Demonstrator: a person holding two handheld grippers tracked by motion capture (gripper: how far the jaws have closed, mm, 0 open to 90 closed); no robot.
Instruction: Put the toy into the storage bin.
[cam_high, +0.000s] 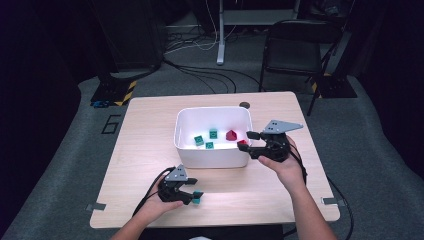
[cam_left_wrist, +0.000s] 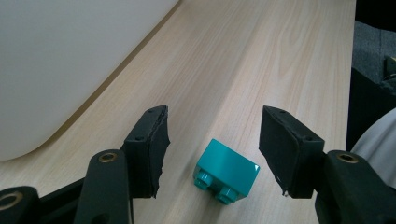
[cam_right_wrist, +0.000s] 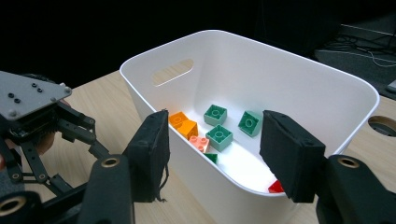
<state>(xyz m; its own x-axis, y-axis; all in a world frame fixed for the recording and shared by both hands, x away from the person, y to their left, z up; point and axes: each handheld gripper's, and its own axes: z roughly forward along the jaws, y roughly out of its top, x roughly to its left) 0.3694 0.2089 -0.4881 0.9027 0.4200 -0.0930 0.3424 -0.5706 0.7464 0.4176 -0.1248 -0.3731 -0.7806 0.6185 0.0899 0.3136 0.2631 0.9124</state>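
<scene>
Near the worktop's (cam_high: 150, 150) front edge, the left gripper (cam_left_wrist: 212, 154) has its jaws open around a teal brick (cam_left_wrist: 226, 171) lying apart from both pads. Several bricks lie in the white bin (cam_high: 212, 155) mid-worktop; the right gripper (cam_high: 248, 139) hovers open-jawed, empty, at the bin's right rim, so sorting looks unfinished.
</scene>
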